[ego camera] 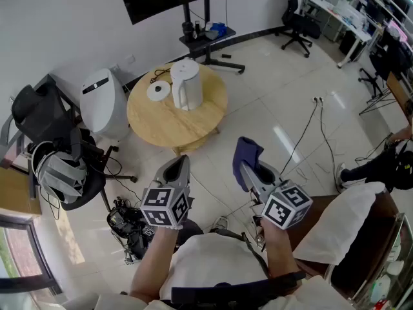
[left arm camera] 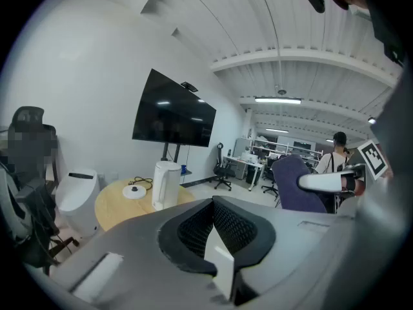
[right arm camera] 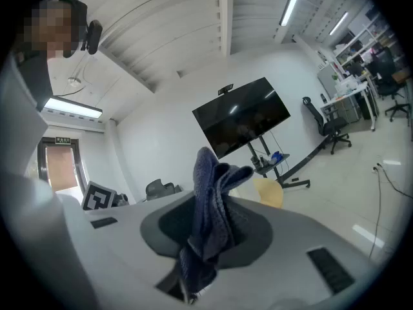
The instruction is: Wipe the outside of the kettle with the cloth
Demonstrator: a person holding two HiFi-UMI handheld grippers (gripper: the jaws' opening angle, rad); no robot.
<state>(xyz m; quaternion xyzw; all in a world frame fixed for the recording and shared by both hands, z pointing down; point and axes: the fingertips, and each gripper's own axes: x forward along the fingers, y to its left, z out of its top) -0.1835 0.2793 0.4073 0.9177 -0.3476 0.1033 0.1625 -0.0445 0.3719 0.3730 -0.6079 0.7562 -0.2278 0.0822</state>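
Note:
A white kettle (ego camera: 185,82) stands upright on a round wooden table (ego camera: 169,123), beside its round base (ego camera: 157,90). Both grippers hover over the floor, well short of the table. My left gripper (ego camera: 181,163) is shut with nothing between its jaws. My right gripper (ego camera: 246,169) is shut on a dark blue cloth (ego camera: 246,155), which sticks up past the jaw tips. In the left gripper view the kettle (left arm camera: 165,185) is ahead at left and the cloth (left arm camera: 293,187) at right. In the right gripper view the bunched cloth (right arm camera: 213,212) fills the jaws and only the table's edge (right arm camera: 270,191) shows.
A white bin-like appliance (ego camera: 103,102) stands left of the table, with a black chair and bags (ego camera: 58,166) nearer me. A TV stand (ego camera: 206,41) is behind the table. Cables (ego camera: 313,134) cross the floor at right. A white cushion (ego camera: 345,221) lies close at right.

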